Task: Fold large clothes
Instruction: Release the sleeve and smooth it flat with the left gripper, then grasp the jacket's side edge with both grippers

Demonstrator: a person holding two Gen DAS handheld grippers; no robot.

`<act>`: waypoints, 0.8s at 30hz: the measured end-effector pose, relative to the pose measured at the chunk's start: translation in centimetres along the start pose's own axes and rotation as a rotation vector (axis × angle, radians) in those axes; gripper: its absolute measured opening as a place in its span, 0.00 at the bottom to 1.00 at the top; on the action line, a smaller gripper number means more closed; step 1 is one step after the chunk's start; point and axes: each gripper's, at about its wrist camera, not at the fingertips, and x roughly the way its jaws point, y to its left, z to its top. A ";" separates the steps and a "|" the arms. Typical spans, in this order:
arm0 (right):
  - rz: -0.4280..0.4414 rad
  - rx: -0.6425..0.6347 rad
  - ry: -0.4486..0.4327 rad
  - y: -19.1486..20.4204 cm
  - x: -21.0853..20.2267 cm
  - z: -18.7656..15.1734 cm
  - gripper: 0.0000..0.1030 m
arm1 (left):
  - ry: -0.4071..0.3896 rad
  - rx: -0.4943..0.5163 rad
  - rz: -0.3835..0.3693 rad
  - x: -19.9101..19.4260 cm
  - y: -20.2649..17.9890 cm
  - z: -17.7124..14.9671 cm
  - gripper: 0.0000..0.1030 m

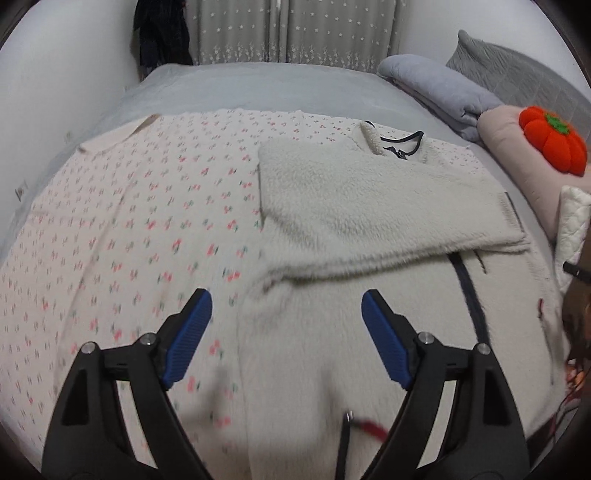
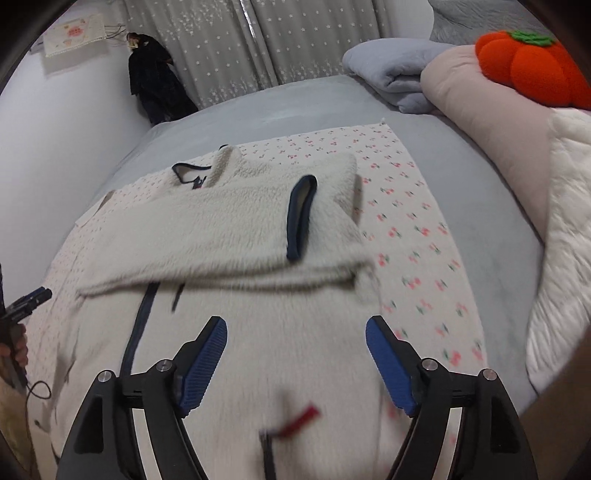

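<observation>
On a grey bed (image 1: 236, 88), over a cream blanket (image 1: 122, 229) printed with small pink cherries, lies a fluffy off-white fleece jacket (image 1: 369, 206), its dark-trimmed collar (image 1: 400, 142) pointing toward the far curtains (image 1: 295, 33). Both sleeves are folded across the chest, so the upper part forms a thick band; in the right wrist view a navy-edged cuff (image 2: 301, 218) rests on top of that band, and a dark zipper line (image 2: 138, 325) runs down the lower front. The left gripper (image 1: 286, 334) hangs just above the jacket's lower body near its left edge, its blue-padded fingers spread wide and holding nothing; its left finger sits over the cherry blanket and its right finger over the fleece. The right gripper (image 2: 295, 360) likewise hovers over the lower half of the jacket, fingers parted and empty, with fleece filling the gap between them and the blanket's cherry print showing past its right finger. A red tag (image 2: 299, 419) shows near the hem (blurred in both views, so its detail cannot be read). Beside the bed's far right corner sit a folded grey quilt (image 1: 436, 88), a pink pillow (image 2: 480, 107) and an orange pumpkin plush (image 1: 552, 146); a dark garment (image 2: 155, 88) hangs by the wall at the left.
</observation>
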 end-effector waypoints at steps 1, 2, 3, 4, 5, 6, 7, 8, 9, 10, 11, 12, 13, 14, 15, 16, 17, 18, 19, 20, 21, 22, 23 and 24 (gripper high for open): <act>0.001 -0.002 0.000 -0.2 -1.3 -1.2 0.80 | 0.003 -0.019 -0.015 -0.8 0.6 -0.9 0.82; 0.005 -0.002 -0.001 -0.5 -2.1 -1.8 0.80 | 0.008 -0.042 -0.032 -1.7 1.2 -2.2 0.82; 0.010 -0.002 -0.001 -0.7 -2.9 -2.6 0.80 | 0.014 -0.056 -0.044 -2.3 1.6 -3.2 0.82; 0.018 0.000 -0.001 -0.9 -3.8 -3.6 0.80 | 0.019 -0.065 -0.051 -2.7 1.9 -4.0 0.82; 0.027 0.007 0.000 -1.2 -4.7 -4.7 0.81 | 0.033 -0.083 -0.065 -3.2 2.3 -5.5 0.82; 0.040 0.013 0.005 -1.5 -5.3 -5.7 0.81 | 0.048 -0.096 -0.079 -3.4 2.6 -6.5 0.82; 0.048 0.017 0.009 -1.5 -5.6 -6.4 0.81 | 0.060 -0.103 -0.089 -3.6 2.9 -7.4 0.82; 0.061 0.024 0.020 -1.7 -6.1 -7.5 0.81 | 0.082 -0.117 -0.106 -3.7 3.2 -8.8 0.82; 0.067 0.030 0.028 -1.8 -6.4 -8.3 0.81 | 0.106 -0.132 -0.128 -3.8 3.4 -10.2 0.82; 0.073 0.035 0.037 -1.9 -6.7 -9.4 0.81 | 0.128 -0.143 -0.150 -3.7 3.6 -11.4 0.82; 0.078 0.038 0.050 -2.0 -7.0 -10.4 0.81 | 0.145 -0.152 -0.168 -3.6 3.7 -12.2 0.82; 0.080 0.040 0.063 -2.1 -7.1 -11.3 0.81 | 0.167 -0.167 -0.189 -3.5 3.8 -13.4 0.82; 0.080 0.041 0.069 -2.1 -7.2 -11.9 0.81 | 0.185 -0.183 -0.206 -3.4 4.0 -14.3 0.82; 0.082 0.045 0.078 -2.2 -7.4 -12.7 0.81 | 0.198 -0.197 -0.221 -3.3 4.1 -15.0 0.82; 0.087 0.051 0.084 -2.2 -7.5 -13.4 0.81 | 0.210 -0.213 -0.238 -3.3 4.2 -15.7 0.82; 0.098 0.062 0.091 -2.4 -7.5 -14.0 0.81 | 0.225 -0.232 -0.259 -3.1 4.2 -16.4 0.82; 0.121 0.080 0.100 -2.6 -7.5 -14.8 0.81 | 0.242 -0.250 -0.284 -3.0 4.3 -17.1 0.82; 0.132 0.091 0.103 -2.7 -7.6 -15.1 0.81 | 0.251 -0.259 -0.300 -3.0 4.3 -17.5 0.82; 0.149 0.112 0.108 -2.9 -7.6 -15.8 0.81 | 0.253 -0.266 -0.322 -3.1 4.2 -18.0 0.82; 0.158 0.125 0.110 -3.1 -7.6 -16.3 0.81 | 0.249 -0.266 -0.337 -3.3 4.1 -18.3 0.82; 0.167 0.137 0.113 -3.2 -7.7 -16.7 0.81 | 0.246 -0.265 -0.348 -3.5 4.1 -18.5 0.82; 0.179 0.151 0.114 -3.4 -7.7 -17.1 0.81 | 0.247 -0.265 -0.365 -3.6 4.0 -18.7 0.82; 0.196 0.168 0.114 -3.6 -7.6 -17.6 0.81 | 0.252 -0.270 -0.387 -3.6 3.8 -19.0 0.82; 0.210 0.180 0.116 -3.7 -7.5 -17.9 0.81 | 0.257 -0.275 -0.404 -3.7 3.7 -19.2 0.82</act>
